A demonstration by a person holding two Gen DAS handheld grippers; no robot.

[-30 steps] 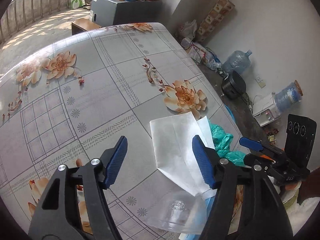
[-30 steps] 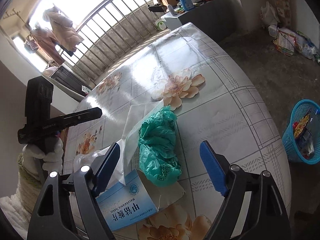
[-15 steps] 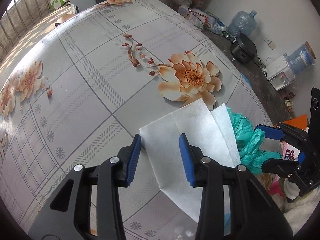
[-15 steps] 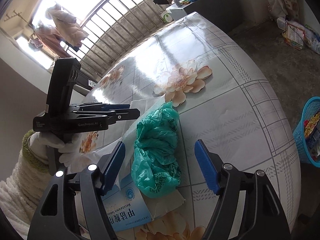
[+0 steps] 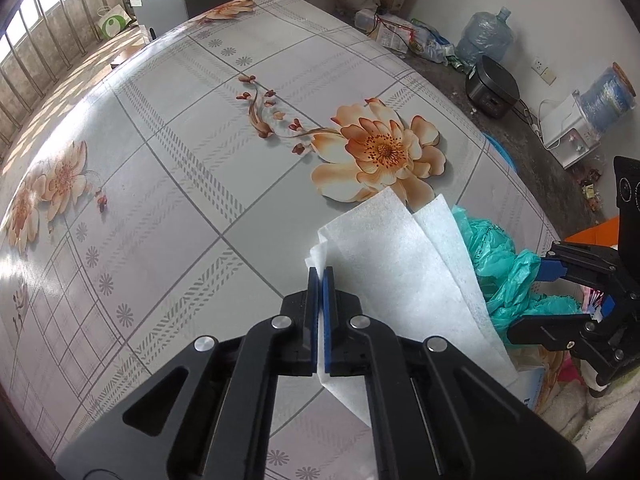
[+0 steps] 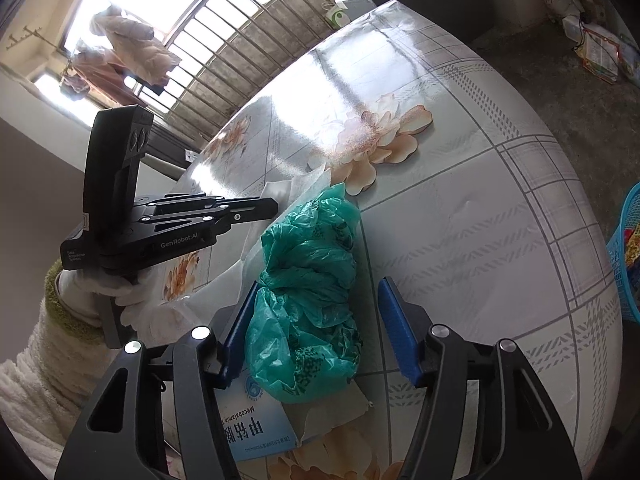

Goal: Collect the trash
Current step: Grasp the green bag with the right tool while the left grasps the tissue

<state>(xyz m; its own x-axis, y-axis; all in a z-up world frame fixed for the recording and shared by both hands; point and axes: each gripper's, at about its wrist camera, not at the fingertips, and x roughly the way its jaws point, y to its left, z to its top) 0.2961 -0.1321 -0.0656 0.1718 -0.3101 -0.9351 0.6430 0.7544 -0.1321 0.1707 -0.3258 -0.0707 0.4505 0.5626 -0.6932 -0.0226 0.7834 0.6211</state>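
While a person in a white fleece sleeve (image 6: 44, 364) works two hand-held claws over a flower-print table (image 5: 168, 168), the left gripper (image 5: 319, 276) has its blue pads pinched together on the near edge of a white tissue (image 5: 404, 264), which fans away ahead of and to the right of its tips. Just right of that sheet lies a crumpled green plastic bag (image 6: 308, 300), sitting between the fingers of the right gripper (image 6: 320, 328), whose jaws are closing but do not yet press it; under the bag and toward the claw's base lies a blue-and-white medicine box (image 6: 256, 432). Far right of that claw, off the table on the floor, stands a blue basket (image 6: 624, 264) already holding scraps.

The step in hand appears to be a double pickup. Next, the right claw likely needs to finish its squeeze, then both must lift clear and carry toward the basket.

A second ago both claws stood wide; the left has since dropped onto the tissue and shut, and the right has narrowed around the bag.
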